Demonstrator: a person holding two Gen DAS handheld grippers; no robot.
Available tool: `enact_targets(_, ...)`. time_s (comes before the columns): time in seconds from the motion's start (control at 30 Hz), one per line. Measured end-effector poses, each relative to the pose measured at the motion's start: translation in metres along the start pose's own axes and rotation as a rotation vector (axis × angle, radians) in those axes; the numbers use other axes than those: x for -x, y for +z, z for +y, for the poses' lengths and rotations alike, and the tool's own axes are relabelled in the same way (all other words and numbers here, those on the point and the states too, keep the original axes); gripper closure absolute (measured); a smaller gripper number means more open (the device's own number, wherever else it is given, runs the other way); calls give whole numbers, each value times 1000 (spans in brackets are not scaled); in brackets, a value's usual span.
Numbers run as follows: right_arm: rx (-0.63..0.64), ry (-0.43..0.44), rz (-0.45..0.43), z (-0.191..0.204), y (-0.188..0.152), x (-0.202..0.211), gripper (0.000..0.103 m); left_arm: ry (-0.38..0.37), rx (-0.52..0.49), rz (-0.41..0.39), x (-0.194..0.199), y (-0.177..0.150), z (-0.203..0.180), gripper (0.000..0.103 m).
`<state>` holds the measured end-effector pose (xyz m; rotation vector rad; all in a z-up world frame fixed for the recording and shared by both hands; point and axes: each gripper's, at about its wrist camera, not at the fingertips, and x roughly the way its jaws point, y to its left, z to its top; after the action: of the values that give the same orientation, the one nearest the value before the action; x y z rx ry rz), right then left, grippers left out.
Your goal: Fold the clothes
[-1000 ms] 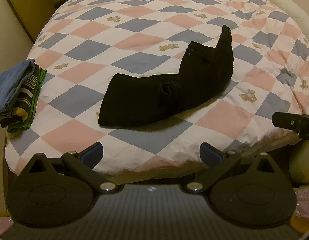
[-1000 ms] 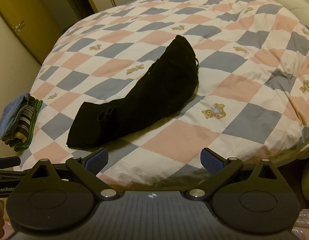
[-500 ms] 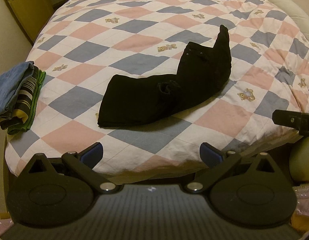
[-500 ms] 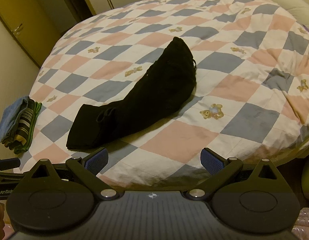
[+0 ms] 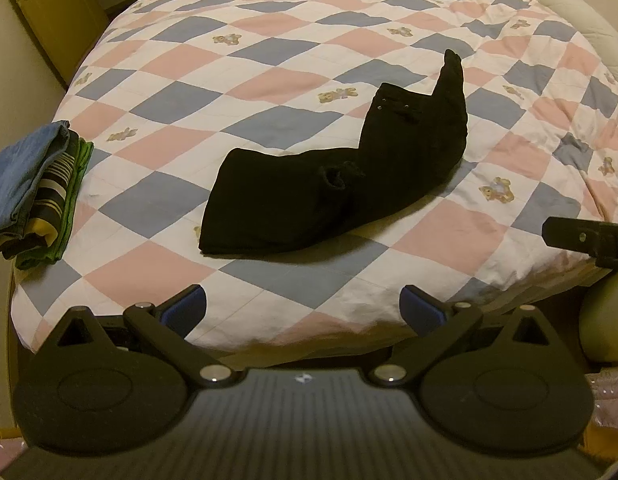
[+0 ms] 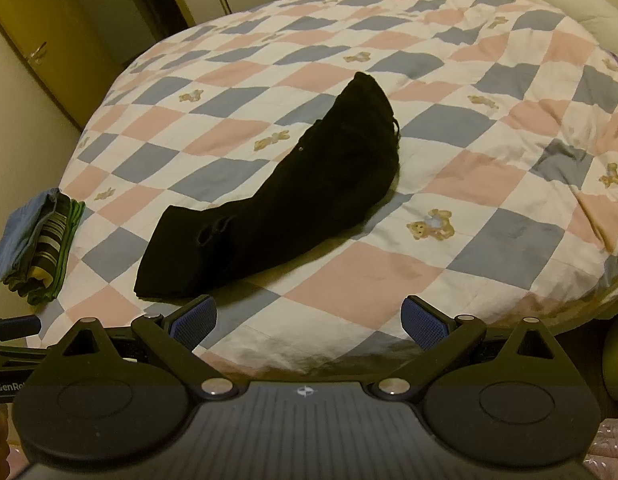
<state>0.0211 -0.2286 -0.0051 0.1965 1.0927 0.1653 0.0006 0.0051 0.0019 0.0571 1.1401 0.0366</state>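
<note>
A pair of black trousers (image 5: 337, 188) lies folded lengthwise on the checked bed quilt (image 5: 269, 80), bent in the middle, with one end poking up at the far right. The same black trousers (image 6: 293, 204) run diagonally across the right wrist view. My left gripper (image 5: 303, 314) is open at the bed's near edge, short of the trousers, with nothing between its blue pads. My right gripper (image 6: 307, 320) is open too, just in front of the trousers' near end, holding nothing.
A small stack of folded clothes (image 5: 33, 188), blue on top with striped and green pieces beneath, sits at the bed's left corner; the same stack (image 6: 37, 244) shows on the right wrist view's left. The other gripper's black tip (image 5: 585, 236) pokes in at the right. A yellow cupboard door (image 6: 49, 40) stands behind.
Both grippers have eased slightly back and up from the bed, so the trousers look a little smaller. The trousers and the stack have not moved. Both grippers stay open.
</note>
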Motion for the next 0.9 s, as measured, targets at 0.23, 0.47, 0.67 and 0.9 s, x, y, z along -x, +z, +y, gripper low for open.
enact_targets(0.23, 3, -2, 6, 1, 2, -2, 2, -1, 0, 2, -2, 2, 0, 1)
enact_targets(0.47, -4, -8, 8, -1, 4, -5, 2, -6, -7, 6, -7, 6, -3, 1)
enact_targets(0.67, -8, -11, 13, -5, 9, -8, 2, -7, -10, 11, -10, 11, -7, 1)
enact_targets(0.9, -6, -12, 23, -6, 17, -14, 2, -7, -7, 20, -16, 17, -9, 1)
